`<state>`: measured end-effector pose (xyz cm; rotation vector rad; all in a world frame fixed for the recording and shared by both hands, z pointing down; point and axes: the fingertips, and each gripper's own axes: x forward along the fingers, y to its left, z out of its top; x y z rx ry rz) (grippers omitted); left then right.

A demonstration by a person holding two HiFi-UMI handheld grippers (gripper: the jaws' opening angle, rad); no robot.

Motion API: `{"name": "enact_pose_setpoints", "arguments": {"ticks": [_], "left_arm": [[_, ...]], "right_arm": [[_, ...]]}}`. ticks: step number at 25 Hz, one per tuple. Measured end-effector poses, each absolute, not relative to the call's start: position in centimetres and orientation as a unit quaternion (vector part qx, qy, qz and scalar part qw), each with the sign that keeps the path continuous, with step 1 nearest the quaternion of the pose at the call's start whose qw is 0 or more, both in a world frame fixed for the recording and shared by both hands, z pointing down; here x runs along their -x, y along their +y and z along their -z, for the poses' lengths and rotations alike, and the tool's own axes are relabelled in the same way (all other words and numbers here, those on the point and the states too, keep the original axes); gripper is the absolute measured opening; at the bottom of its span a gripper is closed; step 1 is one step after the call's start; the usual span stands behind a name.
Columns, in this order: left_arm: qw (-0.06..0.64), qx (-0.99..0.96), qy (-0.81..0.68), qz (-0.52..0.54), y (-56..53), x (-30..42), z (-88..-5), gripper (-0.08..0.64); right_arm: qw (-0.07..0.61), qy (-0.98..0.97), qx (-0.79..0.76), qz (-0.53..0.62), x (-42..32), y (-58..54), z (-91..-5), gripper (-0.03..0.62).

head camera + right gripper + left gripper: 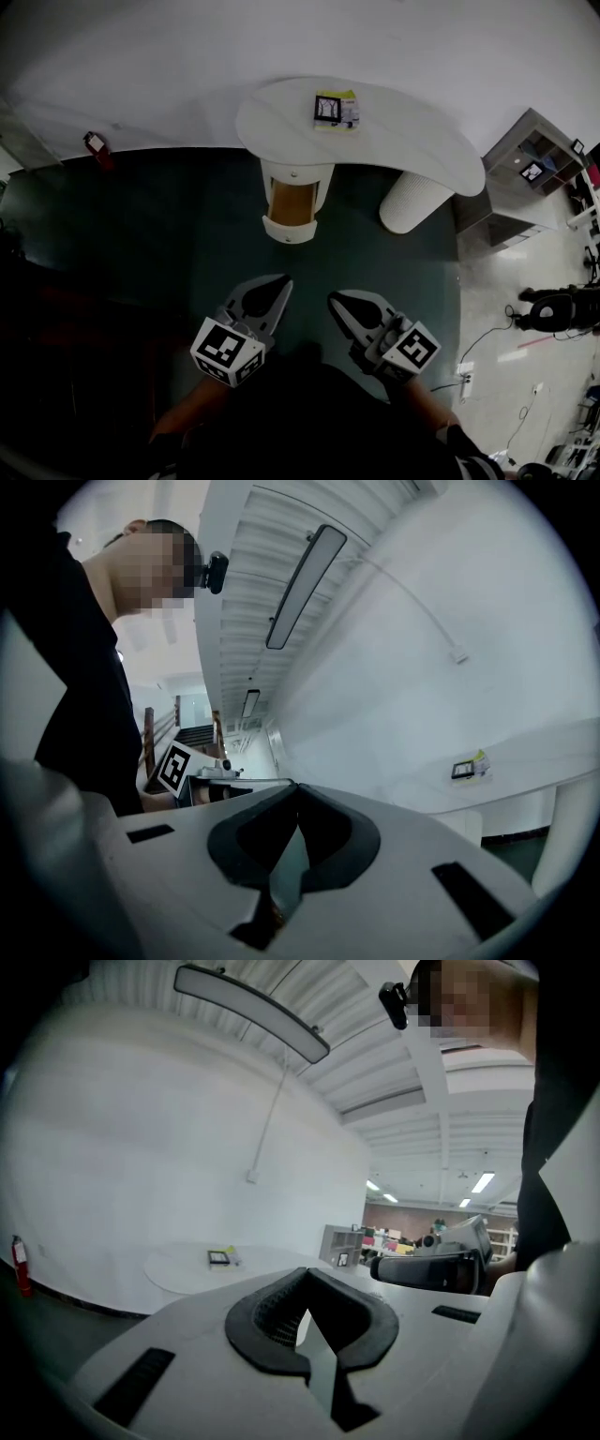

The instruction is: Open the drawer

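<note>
A white curved table (403, 131) stands ahead, with a round pedestal under its left end. The pedestal's drawer (290, 206) is pulled out towards me, its wooden inside showing behind the white front. My left gripper (282, 285) and right gripper (334, 302) hover side by side over the dark floor, well short of the drawer. Both are shut with nothing between the jaws. In the left gripper view the left gripper (305, 1279) points at the table (187, 1265). In the right gripper view the right gripper (295, 794) is also shut and empty.
A small black-framed card with a yellow note (335, 109) lies on the tabletop. A thick white column (412, 202) holds up the table's right side. A grey shelf unit (530, 164) stands at the right, a red fire extinguisher (96, 145) by the left wall. Cables and a power strip (466, 372) lie on the floor.
</note>
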<state>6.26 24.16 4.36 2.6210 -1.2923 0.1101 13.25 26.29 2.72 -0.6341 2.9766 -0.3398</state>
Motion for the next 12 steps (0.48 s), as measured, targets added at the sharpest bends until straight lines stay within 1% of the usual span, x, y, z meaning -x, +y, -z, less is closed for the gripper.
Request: {"name": "enact_pose_setpoints", "arguments": {"ticks": [4, 7, 12], "left_arm": [[0.104, -0.897, -0.427, -0.048, 25.2, -7.7, -4.3, 0.012], [0.097, -0.9, -0.42, -0.062, 25.5, -8.0, -4.5, 0.012], [0.094, -0.9, -0.423, -0.054, 25.4, -7.5, -4.2, 0.012]], "right_arm": [[0.035, 0.966, 0.232, 0.104, -16.1, 26.6, -2.8, 0.017], [0.047, 0.961, 0.252, 0.108, -17.4, 26.0, -2.4, 0.015], [0.052, 0.963, 0.247, 0.099, -16.0, 26.0, -1.8, 0.015]]}}
